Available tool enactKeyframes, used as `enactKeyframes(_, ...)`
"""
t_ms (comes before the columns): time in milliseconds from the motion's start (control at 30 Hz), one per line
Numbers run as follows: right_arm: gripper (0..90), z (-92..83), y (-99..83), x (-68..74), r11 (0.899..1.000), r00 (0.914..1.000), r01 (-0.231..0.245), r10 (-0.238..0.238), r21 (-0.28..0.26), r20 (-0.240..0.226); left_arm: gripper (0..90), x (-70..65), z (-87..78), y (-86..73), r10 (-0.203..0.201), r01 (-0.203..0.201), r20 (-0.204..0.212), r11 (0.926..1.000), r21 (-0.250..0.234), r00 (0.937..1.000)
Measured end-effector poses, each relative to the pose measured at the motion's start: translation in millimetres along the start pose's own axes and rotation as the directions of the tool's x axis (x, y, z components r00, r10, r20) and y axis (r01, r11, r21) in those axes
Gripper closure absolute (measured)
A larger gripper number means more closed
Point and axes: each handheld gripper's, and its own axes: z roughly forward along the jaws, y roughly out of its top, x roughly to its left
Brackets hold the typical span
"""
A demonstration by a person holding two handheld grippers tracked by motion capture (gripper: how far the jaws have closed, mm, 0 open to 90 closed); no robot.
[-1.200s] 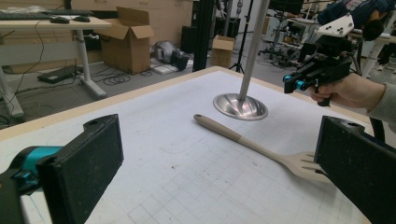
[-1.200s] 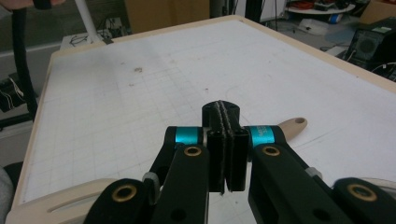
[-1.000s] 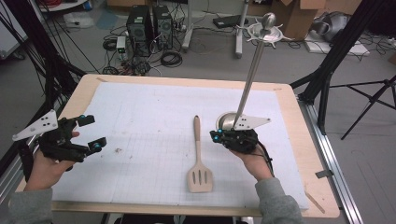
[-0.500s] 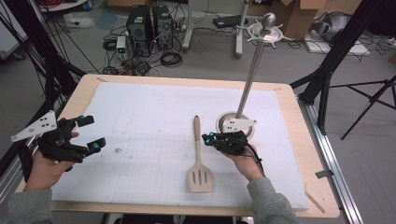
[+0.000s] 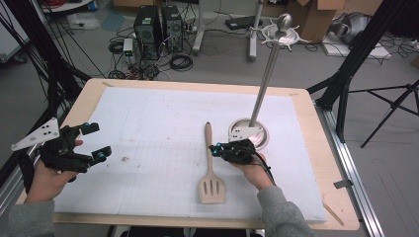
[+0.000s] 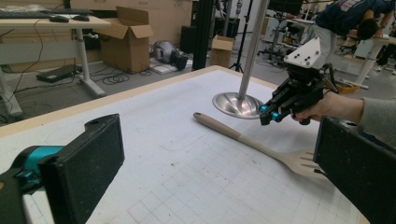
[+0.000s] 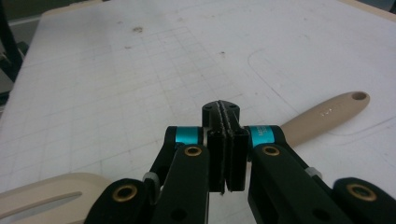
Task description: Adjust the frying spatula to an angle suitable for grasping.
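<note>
Wooden table (image 5: pixel 323 148) covered by a white gridded mat (image 5: pixel 163 148).

- Spatula (image 5: pixel 211 168): flat on the mat, right of centre; slotted blade toward the near edge, handle toward the far edge. Also in the left gripper view (image 6: pixel 252 140) and the right gripper view (image 7: pixel 327 116).
- Stand (image 5: pixel 259 106): round metal base on the mat near the right edge, just beyond the right gripper; tall pole leaning up and away, ending in a knob.
- Right gripper (image 5: pixel 217 148): held low, just right of the spatula handle at mid-length, tips pointing left toward it. Jaws clenched pad to pad with nothing between them — handle seen past the tips in the right gripper view (image 7: pixel 226 140). Contact with the handle cannot be told.
- Left gripper (image 5: pixel 94 143): near the left edge of the mat, well apart from the spatula. Jaws released, spread wide, nothing between — pads at either side of the left gripper view (image 6: pixel 210 177).
- Floor beyond the far edge: computer towers (image 5: pixel 158 27), cables, cardboard boxes (image 6: pixel 128 42).
</note>
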Motion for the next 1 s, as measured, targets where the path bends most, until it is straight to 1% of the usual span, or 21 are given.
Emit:
enactKeyframes(133, 89.7, 4.6, -1.9, -1.8, 1.000, 0.9999, -0.010, 0.010, 0.017, 0.008, 2.3, 0.2, 0.0, -0.6, -0.002, 0.002, 0.002, 1.0000, 0.002, 1.0000)
enactKeyframes(200, 89.8, 10.2, -2.6, -1.5, 1.000, 0.9998, -0.019, 0.019, 0.025, 0.006, 2.3, 0.2, 0.1, -1.2, -0.005, 0.005, 0.002, 1.0000, 0.002, 1.0000)
enactKeyframes(267, 89.8, 14.7, -2.8, -0.9, 0.999, 0.9999, -0.017, 0.017, 0.033, -0.002, 2.3, 0.1, 0.1, -1.3, -0.006, 0.006, 0.001, 1.0000, 0.003, 1.0000)
enactKeyframes(400, 89.7, 22.8, -4.5, 0.4, 0.997, 0.9999, -0.011, 0.011, 0.074, -0.001, 2.3, 0.1, -0.6, -1.8, -0.007, 0.007, 0.000, 1.0000, 0.003, 1.0000)
enactKeyframes(467, 89.7, 25.7, -5.1, 0.8, 0.997, 0.9999, -0.009, 0.010, 0.081, -0.006, 2.3, 0.2, -1.1, -2.1, -0.008, 0.008, -0.002, 1.0000, 0.004, 1.0000)
enactKeyframes(500, 89.7, 27.3, -5.0, 0.6, 0.997, 1.0000, 0.000, 0.001, 0.078, -0.010, 2.3, 0.3, -1.5, -2.2, -0.008, 0.008, -0.003, 1.0000, 0.005, 1.0000)
enactKeyframes(533, 89.8, 27.9, -4.9, 1.8, 0.996, 0.9999, -0.010, 0.011, 0.087, -0.013, 2.3, 0.4, -1.9, -2.4, -0.007, 0.008, -0.002, 1.0000, 0.005, 1.0000)
enactKeyframes(567, 89.8, 29.4, -4.8, 2.0, 0.996, 0.9999, -0.003, 0.004, 0.084, -0.012, 2.3, 0.4, -1.9, -2.4, -0.007, 0.008, -0.002, 1.0000, 0.005, 1.0000)
enactKeyframes(667, 89.7, 33.2, -5.5, 4.1, 0.994, 0.9998, 0.000, 0.002, 0.109, -0.018, 2.3, 0.5, -3.2, -2.9, -0.011, 0.011, -0.008, 0.9999, 0.005, 0.9999)
enactKeyframes(700, 89.8, 34.7, -6.0, 4.2, 0.993, 0.9997, 0.012, -0.009, 0.117, -0.021, 2.3, 0.6, -3.4, -3.1, -0.011, 0.011, -0.008, 0.9999, 0.004, 0.9999)
enactKeyframes(767, 89.8, 36.4, -6.5, 5.5, 0.991, 0.9997, 0.005, -0.002, 0.131, -0.024, 2.3, 0.7, -3.7, -3.3, -0.013, 0.013, -0.010, 0.9999, 0.005, 0.9999)
enactKeyframes(900, 89.8, 39.6, -6.7, 6.4, 0.990, 0.9994, 0.021, -0.017, 0.141, -0.028, 2.3, 1.0, -3.8, -3.8, -0.015, 0.015, -0.009, 0.9999, 0.006, 0.9998)
enactKeyframes(967, 89.8, 42.0, -8.1, 8.0, 0.984, 0.9997, 0.013, -0.009, 0.176, -0.024, 2.3, 1.3, -3.6, -4.0, -0.012, 0.012, -0.009, 0.9999, 0.009, 0.9999)
enactKeyframes(1000, 89.8, 42.9, -8.7, 7.6, 0.983, 0.9996, 0.019, -0.014, 0.181, -0.026, 2.3, 1.3, -3.8, -4.1, -0.013, 0.013, -0.009, 0.9999, 0.010, 0.9999)
